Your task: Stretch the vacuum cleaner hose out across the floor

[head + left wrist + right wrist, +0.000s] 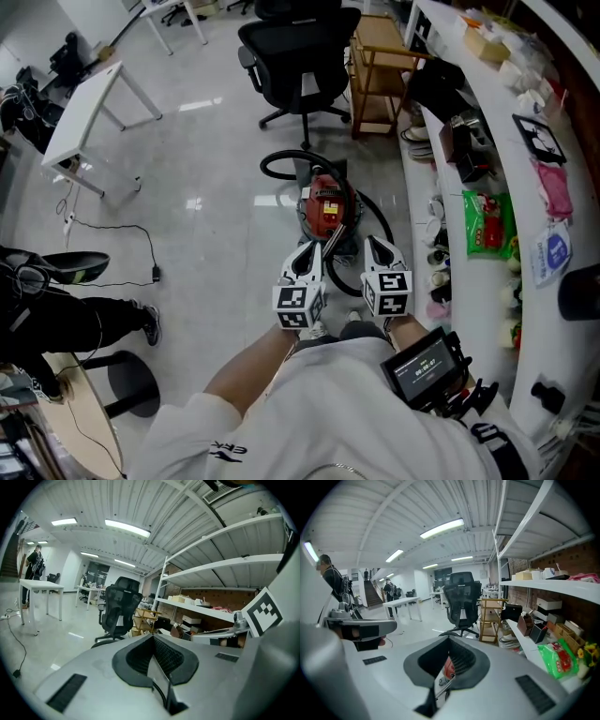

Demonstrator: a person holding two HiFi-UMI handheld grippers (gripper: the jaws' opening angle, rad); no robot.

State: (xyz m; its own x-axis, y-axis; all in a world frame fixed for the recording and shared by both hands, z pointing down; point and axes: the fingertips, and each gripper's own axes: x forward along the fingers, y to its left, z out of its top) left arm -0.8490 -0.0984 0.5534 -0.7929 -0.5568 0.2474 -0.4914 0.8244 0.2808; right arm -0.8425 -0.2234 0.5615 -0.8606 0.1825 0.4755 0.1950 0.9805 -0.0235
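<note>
There were two hand-held grippers, one red canister vacuum cleaner (325,208) and one black ribbed hose (279,159). Around them stood one black mesh office chair (300,56), one white table (86,114) and one wooden trolley (380,80).

The grey left gripper (308,247) and the grey right gripper (376,244) were held side by side, close but not touching. Both pointed to 12 o'clock over the glossy pale floor (206,187). Each one's black-and-white marker cube (299,306) sat at its 6 o'clock end, nearest the person's body. The bare left forearm (251,373) reached forward from the torso.

In the left gripper view, the left gripper (153,640) was clenched with nothing in it, its dark pads meeting edge to edge. In the right gripper view, the right gripper (449,643) was likewise clenched and empty (a sliver of the red cleaner (448,668) showed through the slot beneath its pads).

The cleaner sat on the floor at 12 o'clock from the two grippers, just beyond their tips. The hose lay coiled round it, untouched by either gripper. One loop arched at the cleaner's 11 o'clock side, towards the chair. Another strand curved down its 3 o'clock side, ending near the right gripper.
</note>
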